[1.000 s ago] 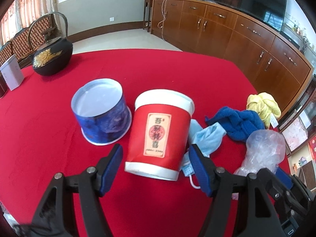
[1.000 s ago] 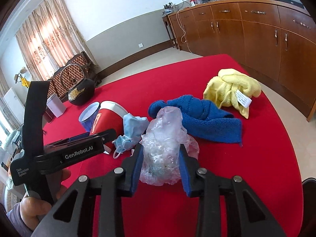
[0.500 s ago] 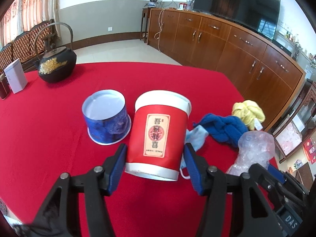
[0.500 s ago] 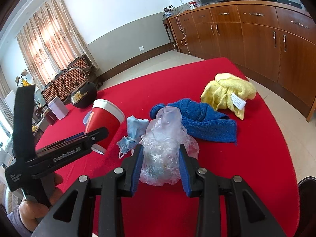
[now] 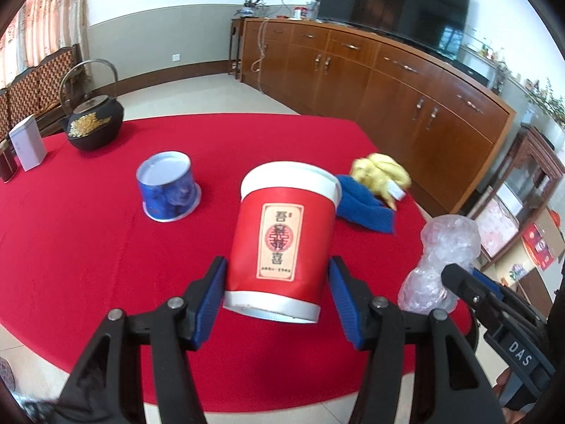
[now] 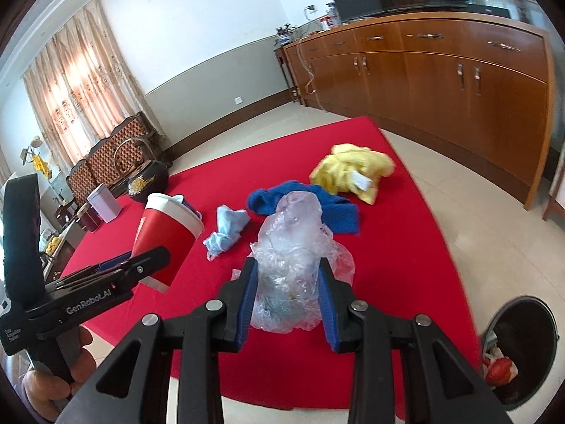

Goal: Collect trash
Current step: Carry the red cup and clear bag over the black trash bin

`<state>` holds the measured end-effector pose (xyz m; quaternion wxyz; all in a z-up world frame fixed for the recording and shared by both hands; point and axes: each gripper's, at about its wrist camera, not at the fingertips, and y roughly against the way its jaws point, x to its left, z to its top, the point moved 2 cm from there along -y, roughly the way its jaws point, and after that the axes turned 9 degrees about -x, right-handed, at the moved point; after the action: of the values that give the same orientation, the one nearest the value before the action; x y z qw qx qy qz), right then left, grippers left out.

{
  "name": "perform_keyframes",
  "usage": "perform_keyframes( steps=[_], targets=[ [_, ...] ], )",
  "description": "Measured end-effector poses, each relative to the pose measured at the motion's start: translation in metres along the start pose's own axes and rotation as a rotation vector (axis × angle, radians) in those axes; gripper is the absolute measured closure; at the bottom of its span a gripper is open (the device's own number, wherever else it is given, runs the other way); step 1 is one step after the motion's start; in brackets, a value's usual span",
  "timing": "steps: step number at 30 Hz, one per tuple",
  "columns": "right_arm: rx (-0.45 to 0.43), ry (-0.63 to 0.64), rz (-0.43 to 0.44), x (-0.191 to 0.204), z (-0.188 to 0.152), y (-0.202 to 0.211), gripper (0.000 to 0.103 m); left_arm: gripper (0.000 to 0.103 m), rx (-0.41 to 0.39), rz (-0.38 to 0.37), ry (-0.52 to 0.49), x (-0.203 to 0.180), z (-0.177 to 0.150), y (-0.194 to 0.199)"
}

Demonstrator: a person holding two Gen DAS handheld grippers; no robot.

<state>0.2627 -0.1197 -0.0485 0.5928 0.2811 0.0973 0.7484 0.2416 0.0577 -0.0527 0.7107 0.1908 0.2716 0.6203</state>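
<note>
Lifted now, red cup [image 5: 280, 243] clenched in left claw [image 5: 277, 304], right claw [image 6: 286, 305] grasping plastic wrap [image 6: 295, 265], trash bin [image 6: 522, 335] holding scraps.

**A Home Living Room**

We see a long wooden sideboard [image 5: 388, 81] carrying a large television [image 5: 395, 7], curtained windows [image 6: 81, 88], carved chairs [image 6: 116, 145], and a cast-iron teapot [image 5: 93, 123] near the far left edge of a red-clothed table [image 5: 88, 229].

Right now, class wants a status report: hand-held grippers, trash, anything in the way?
Left hand-held gripper shut on red cup, lifted. Right hand-held gripper shut on plastic wrap. Bin beside table; path open.
</note>
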Motion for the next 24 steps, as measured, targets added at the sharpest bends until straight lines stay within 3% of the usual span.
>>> perform_keyframes(
  steps=[5,15,24],
  targets=[
    [-0.018,-0.037,-0.048,-0.027,-0.007,0.030,0.069,0.044,0.008,-0.050,-0.037,-0.032,-0.009,0.007],
    [-0.017,-0.134,-0.077,-0.069,-0.019,0.043,0.075,0.044,0.045,-0.101,-0.064,-0.071,-0.019,0.000],
    [-0.089,-0.168,-0.156,-0.116,-0.014,0.082,0.075,0.044,0.066,-0.192,-0.134,-0.126,-0.028,-0.004]
  ],
)
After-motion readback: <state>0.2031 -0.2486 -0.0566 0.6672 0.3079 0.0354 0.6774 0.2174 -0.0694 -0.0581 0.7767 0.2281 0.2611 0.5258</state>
